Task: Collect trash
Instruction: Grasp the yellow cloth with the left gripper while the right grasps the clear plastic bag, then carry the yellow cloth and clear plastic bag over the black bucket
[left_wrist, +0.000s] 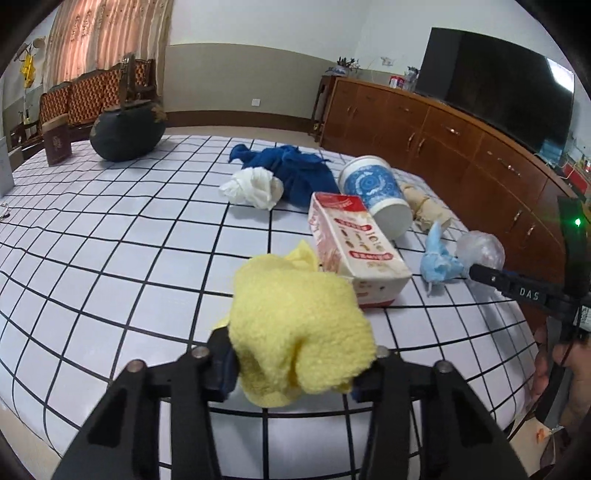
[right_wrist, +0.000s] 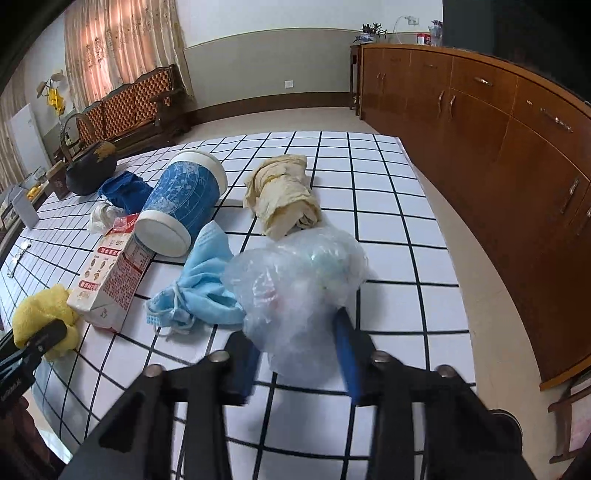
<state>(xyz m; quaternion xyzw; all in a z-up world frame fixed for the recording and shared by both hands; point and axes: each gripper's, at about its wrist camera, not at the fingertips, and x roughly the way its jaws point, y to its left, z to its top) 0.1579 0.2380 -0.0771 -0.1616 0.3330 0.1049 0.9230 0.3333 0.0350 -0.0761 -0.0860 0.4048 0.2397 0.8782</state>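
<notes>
My left gripper (left_wrist: 295, 354) is shut on a yellow fluffy cloth (left_wrist: 295, 325), held just above the checked table; the cloth also shows in the right wrist view (right_wrist: 44, 314). My right gripper (right_wrist: 299, 339) is shut on a crumpled clear plastic bag (right_wrist: 299, 277); the bag also shows in the left wrist view (left_wrist: 480, 249). Between them lie a milk carton (left_wrist: 354, 243), a blue-and-white paper cup (right_wrist: 181, 199) on its side, and a light blue face mask (right_wrist: 199, 291).
A beige crumpled wrapper (right_wrist: 284, 195), white tissue (left_wrist: 251, 188) and dark blue cloth (left_wrist: 291, 166) lie farther back. A black kettle (left_wrist: 125, 129) stands at the far left. A wooden cabinet (right_wrist: 498, 147) with a TV (left_wrist: 495, 88) runs along the right.
</notes>
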